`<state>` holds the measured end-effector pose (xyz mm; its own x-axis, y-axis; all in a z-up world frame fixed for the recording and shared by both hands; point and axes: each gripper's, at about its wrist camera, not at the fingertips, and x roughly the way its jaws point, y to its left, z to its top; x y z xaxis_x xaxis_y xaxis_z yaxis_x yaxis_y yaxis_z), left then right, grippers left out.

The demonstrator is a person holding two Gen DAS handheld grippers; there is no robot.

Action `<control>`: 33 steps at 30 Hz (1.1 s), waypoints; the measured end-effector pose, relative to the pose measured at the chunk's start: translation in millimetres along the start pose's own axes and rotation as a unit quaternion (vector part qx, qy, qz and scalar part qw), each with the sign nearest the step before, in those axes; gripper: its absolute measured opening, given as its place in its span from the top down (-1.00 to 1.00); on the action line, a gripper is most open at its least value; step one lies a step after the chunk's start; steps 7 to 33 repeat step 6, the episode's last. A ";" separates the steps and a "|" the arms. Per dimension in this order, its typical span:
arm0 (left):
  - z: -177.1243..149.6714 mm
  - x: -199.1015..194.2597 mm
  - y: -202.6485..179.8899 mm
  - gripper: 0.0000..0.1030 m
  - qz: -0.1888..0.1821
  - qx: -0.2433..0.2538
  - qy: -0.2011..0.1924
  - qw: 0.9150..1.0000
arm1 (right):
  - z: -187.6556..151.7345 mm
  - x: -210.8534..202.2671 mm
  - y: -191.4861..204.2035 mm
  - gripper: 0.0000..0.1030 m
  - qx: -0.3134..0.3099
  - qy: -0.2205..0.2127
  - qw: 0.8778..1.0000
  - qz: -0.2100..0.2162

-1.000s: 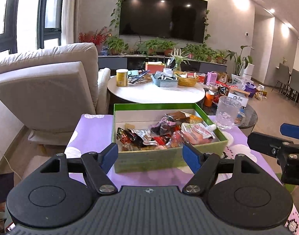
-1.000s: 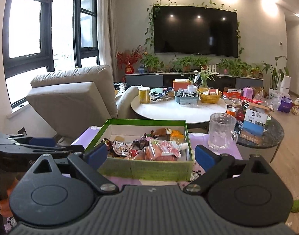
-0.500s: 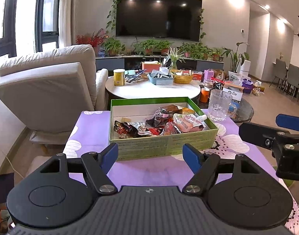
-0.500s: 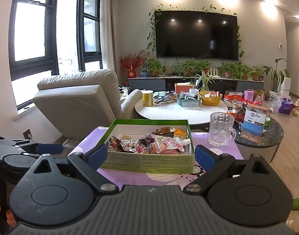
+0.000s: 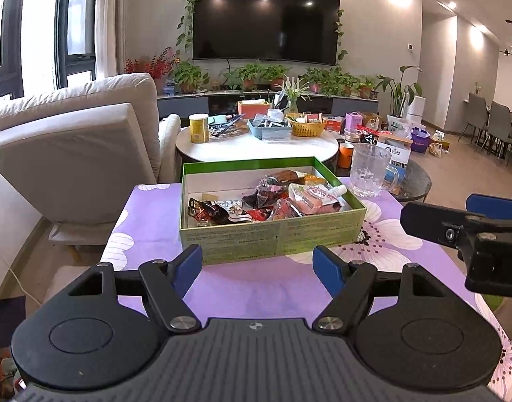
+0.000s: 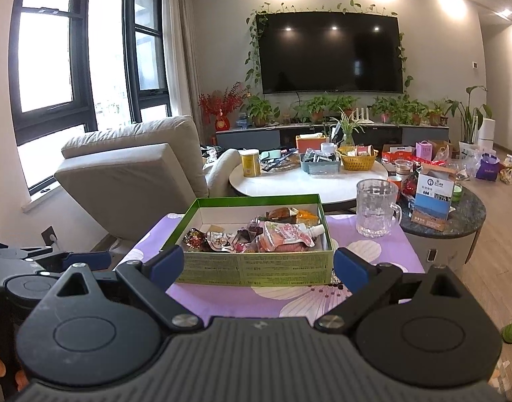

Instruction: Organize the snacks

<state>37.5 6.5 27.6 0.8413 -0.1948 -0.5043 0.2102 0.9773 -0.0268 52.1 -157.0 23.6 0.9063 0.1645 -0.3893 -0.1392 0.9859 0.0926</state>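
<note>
Snacks point(image 5: 266, 201): a loose heap of small foil and plastic packets in an open green box point(image 5: 272, 238), which sits on the table point(image 5: 256, 288) under a purple flowered cloth. The box is straight ahead of both of your grippers, with bare cloth between.

Handling, as a judgement: the packets look light, soft and crinkly, with slick film that may slide under the pads. The pink spouted pouch point(image 5: 314, 197) at the right end of the box seems liquid-filled and squashy, so pinch it by a sealed edge or near the spout rather than across the belly. Take the flat packets by a corner or a crimped seam. The cardboard box is probably light enough to shift if you drag a packet against its wall.

Grippers: on your left gripper point(image 5: 257, 266) the fingers are spread wide and hold nothing. Your right gripper point(image 6: 258, 266) is likewise spread and empty.

Nearby: a clear glass mug point(image 5: 370, 174) stands just beyond the box's far right corner; it is breakable, so mind it.

Hard to make out: the packets overlap, so their count and the ones underneath cannot be told. Labels are too small to read. The box's near wall hides the floor along its front edge.
</note>
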 end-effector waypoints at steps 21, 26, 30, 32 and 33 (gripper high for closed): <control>-2.2 -0.1 -1.8 -0.36 -0.001 0.003 0.003 1.000 | -2.4 -1.6 -0.1 0.02 0.004 0.003 1.000 0.000; -2.2 -0.1 -1.8 -0.36 -0.001 0.003 0.003 1.000 | -2.4 -1.6 -0.1 0.02 0.004 0.003 1.000 0.000; -2.2 -0.1 -1.8 -0.36 -0.001 0.003 0.003 1.000 | -2.4 -1.6 -0.1 0.02 0.004 0.003 1.000 0.000; -2.2 -0.1 -1.8 -0.36 -0.001 0.003 0.003 1.000 | -2.4 -1.6 -0.1 0.02 0.004 0.003 1.000 0.000; -2.2 -0.1 -1.8 -0.36 -0.001 0.003 0.003 1.000 | -2.4 -1.6 -0.1 0.02 0.004 0.003 1.000 0.000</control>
